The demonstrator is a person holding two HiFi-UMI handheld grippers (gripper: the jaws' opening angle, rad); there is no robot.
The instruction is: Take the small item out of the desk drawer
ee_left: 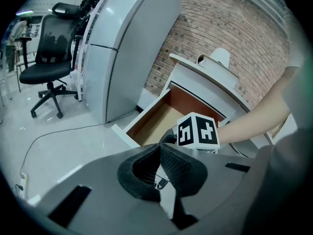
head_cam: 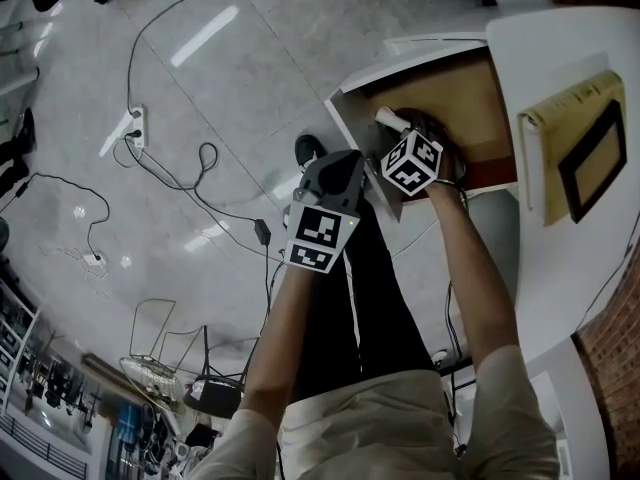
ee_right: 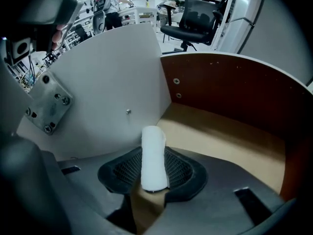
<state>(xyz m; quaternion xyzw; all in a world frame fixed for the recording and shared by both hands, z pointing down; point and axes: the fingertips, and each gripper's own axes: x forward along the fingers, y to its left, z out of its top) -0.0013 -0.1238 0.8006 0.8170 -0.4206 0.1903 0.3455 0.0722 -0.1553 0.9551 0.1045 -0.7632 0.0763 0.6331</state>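
Observation:
A small white roll [ee_right: 154, 155] stands between the pads of my right gripper [ee_right: 154, 173], which is shut on it inside the open desk drawer [ee_right: 220, 136]. From the head view, the roll [head_cam: 388, 118] pokes out past the right gripper [head_cam: 395, 136] at the near left corner of the drawer [head_cam: 400, 73]. My left gripper [head_cam: 330, 183] hovers just outside the drawer front, with its pads together and nothing between them. The left gripper [ee_left: 160, 155] looks toward the drawer [ee_left: 146, 126] and the right gripper's marker cube [ee_left: 198, 130].
The white desk top [head_cam: 560, 28] carries a yellow book [head_cam: 575, 143] at the right. Cables and a power strip [head_cam: 137, 126] lie on the floor at the left. An office chair [ee_left: 49, 58] and a grey cabinet [ee_left: 127, 48] stand beyond the drawer.

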